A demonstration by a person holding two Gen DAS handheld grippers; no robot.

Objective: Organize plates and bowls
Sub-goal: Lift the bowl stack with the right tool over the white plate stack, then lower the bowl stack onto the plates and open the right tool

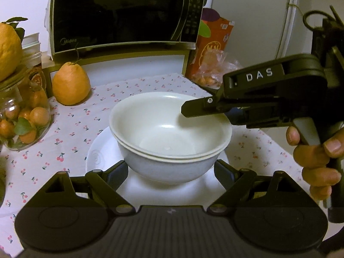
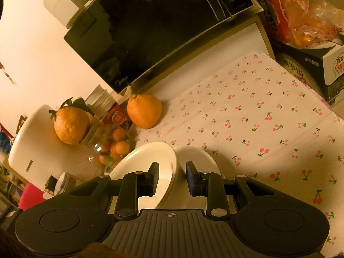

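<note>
In the left wrist view two white bowls are nested, one inside the other, on a white plate on the cherry-print cloth. My left gripper is open, its fingers on either side of the lower bowl's base without gripping it. My right gripper reaches in from the right over the bowls' right rim. In the right wrist view my right gripper is open, its fingers straddling the rim of the top bowl, with a gap on both sides. The plate shows beyond it.
A microwave stands on a shelf behind. A large orange lies at the back left. A glass jar of small oranges stands at the left, with another orange on top. A red box and bagged snacks sit at the back right.
</note>
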